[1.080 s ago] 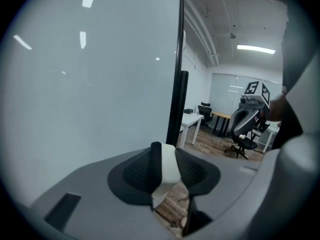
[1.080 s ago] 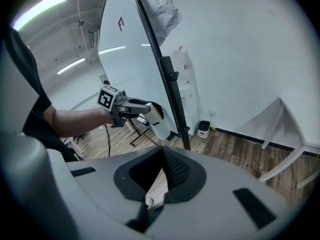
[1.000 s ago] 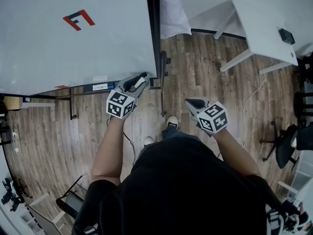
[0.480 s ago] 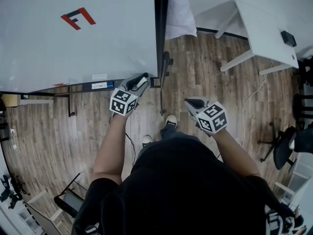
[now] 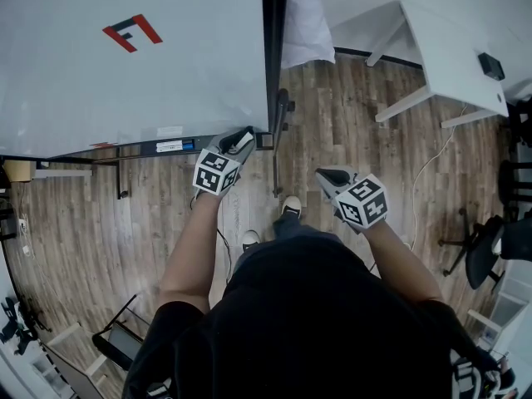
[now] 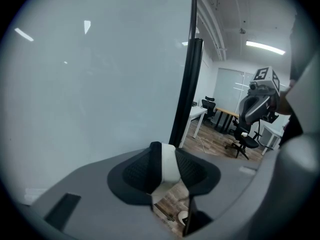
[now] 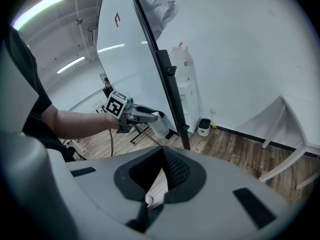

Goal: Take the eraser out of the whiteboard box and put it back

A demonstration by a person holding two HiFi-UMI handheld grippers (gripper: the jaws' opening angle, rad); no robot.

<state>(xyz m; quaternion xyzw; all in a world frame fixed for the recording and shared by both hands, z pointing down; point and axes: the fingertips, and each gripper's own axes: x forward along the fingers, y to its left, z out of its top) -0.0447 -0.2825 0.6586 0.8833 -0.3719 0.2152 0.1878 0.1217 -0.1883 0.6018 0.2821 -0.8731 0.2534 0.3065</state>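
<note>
White and blocky, the eraser (image 6: 168,164) sits pinched between the dark ribbed pads of the left tool (image 6: 165,146), so that tool is clamped on it and the eraser is out of the whiteboard box (image 5: 162,147), the dark tray fixed along the whiteboard's (image 5: 125,73) lower edge. Over the last second the left tool has sunk a little along the whiteboard's face and now hangs at the lower right corner, close to the tray's right end; from the head view I cannot tell whether the eraser touches the tray yet. That lowering suggests the taking-out half is done and the return is in hand: what remains is probably to seat the eraser in the tray and let the pads part. The right tool (image 7: 163,148) waits further from the whiteboard, past the board's black side post (image 5: 273,56), over the wooden floor (image 5: 332,123); its pads meet at the tips with nothing between them. The risk, as I judge it, is setting the eraser beyond the tray's end, where it would drop to the floor.
</note>
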